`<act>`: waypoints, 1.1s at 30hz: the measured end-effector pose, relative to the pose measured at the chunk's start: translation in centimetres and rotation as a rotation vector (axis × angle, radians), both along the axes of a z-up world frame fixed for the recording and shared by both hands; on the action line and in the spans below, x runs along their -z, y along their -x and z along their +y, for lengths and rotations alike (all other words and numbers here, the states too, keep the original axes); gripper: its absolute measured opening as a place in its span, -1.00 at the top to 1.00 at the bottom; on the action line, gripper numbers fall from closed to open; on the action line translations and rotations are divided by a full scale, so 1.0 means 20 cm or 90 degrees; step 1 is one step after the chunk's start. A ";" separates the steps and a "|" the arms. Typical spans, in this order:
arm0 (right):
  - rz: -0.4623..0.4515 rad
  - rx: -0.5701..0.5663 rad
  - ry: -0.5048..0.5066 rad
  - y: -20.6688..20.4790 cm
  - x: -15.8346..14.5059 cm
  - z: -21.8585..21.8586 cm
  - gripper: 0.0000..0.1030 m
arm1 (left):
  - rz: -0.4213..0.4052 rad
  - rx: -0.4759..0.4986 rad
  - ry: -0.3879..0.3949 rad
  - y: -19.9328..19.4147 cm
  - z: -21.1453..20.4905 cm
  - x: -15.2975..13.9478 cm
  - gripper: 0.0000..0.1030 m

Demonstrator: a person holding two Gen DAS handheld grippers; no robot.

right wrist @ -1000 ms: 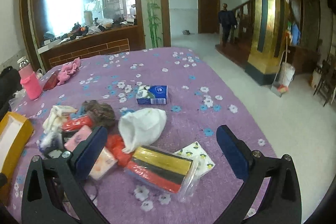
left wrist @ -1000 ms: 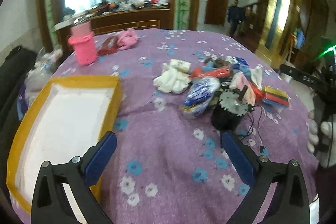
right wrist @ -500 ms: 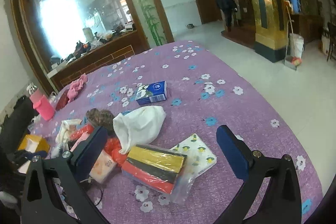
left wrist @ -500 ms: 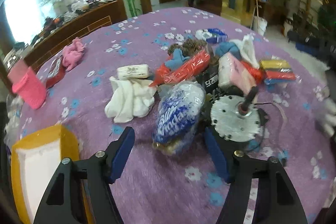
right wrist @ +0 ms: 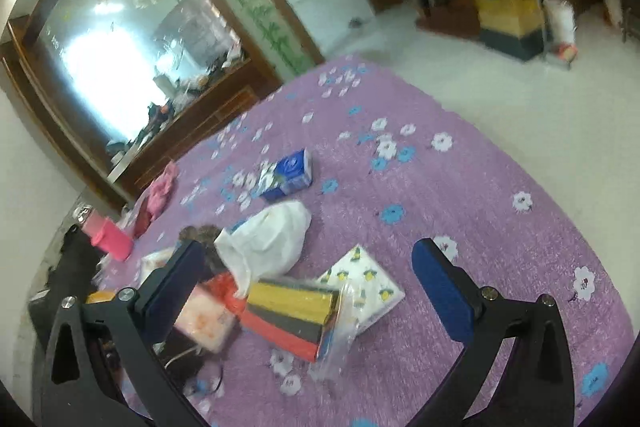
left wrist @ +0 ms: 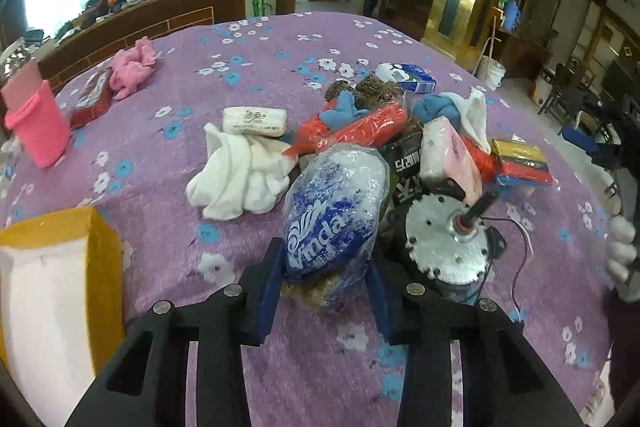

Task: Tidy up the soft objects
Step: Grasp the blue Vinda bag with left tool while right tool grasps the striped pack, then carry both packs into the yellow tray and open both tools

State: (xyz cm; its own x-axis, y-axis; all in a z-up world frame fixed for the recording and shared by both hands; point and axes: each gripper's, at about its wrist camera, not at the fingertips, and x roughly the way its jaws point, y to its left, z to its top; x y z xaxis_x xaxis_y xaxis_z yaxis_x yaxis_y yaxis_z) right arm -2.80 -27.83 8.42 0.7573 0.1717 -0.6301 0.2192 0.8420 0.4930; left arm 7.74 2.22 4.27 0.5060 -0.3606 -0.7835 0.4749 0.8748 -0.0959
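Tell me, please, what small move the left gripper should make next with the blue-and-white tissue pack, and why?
Probably finish closing, then lift. The left gripper has the tissue pack between its closing jaws. The pack leans against the motor amid clutter, so lifting straight up should clear it before swinging to the yellow box.

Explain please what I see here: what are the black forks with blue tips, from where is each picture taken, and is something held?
No robot here: a person holds a two-finger gripper in each hand, each with a camera looking along its fingers. In the left view, the left gripper is closing around a blue-and-white tissue pack; it sits between the blue pads. Beside it lie a white cloth, a metal motor and a yellow box, on a purple flowered cloth. In the right view, the right gripper is open over a yellow-red-black packet, holding nothing.
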 end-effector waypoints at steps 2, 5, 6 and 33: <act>0.029 -0.033 0.008 -0.03 -0.01 0.01 -1.00 | -0.005 -0.007 -0.001 0.04 0.01 -0.01 0.28; 0.080 -0.135 0.050 -0.09 0.02 0.09 -1.00 | -0.015 -0.008 0.018 0.13 0.04 -0.05 0.28; 0.094 -0.179 0.094 -0.12 0.03 0.15 -1.00 | -0.016 -0.008 0.026 0.16 0.06 -0.06 0.27; 0.031 -0.325 0.212 0.01 -0.31 0.68 0.01 | -0.022 -0.138 0.145 0.66 0.81 -0.35 0.27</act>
State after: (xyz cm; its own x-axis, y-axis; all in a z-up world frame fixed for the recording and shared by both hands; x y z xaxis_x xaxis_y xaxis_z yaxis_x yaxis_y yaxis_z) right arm -3.02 -14.23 14.60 0.6001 0.2930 -0.7443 -0.2375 0.9538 0.1841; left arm -5.55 18.51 11.21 0.6151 -0.4060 -0.6759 0.2861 0.9137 -0.2885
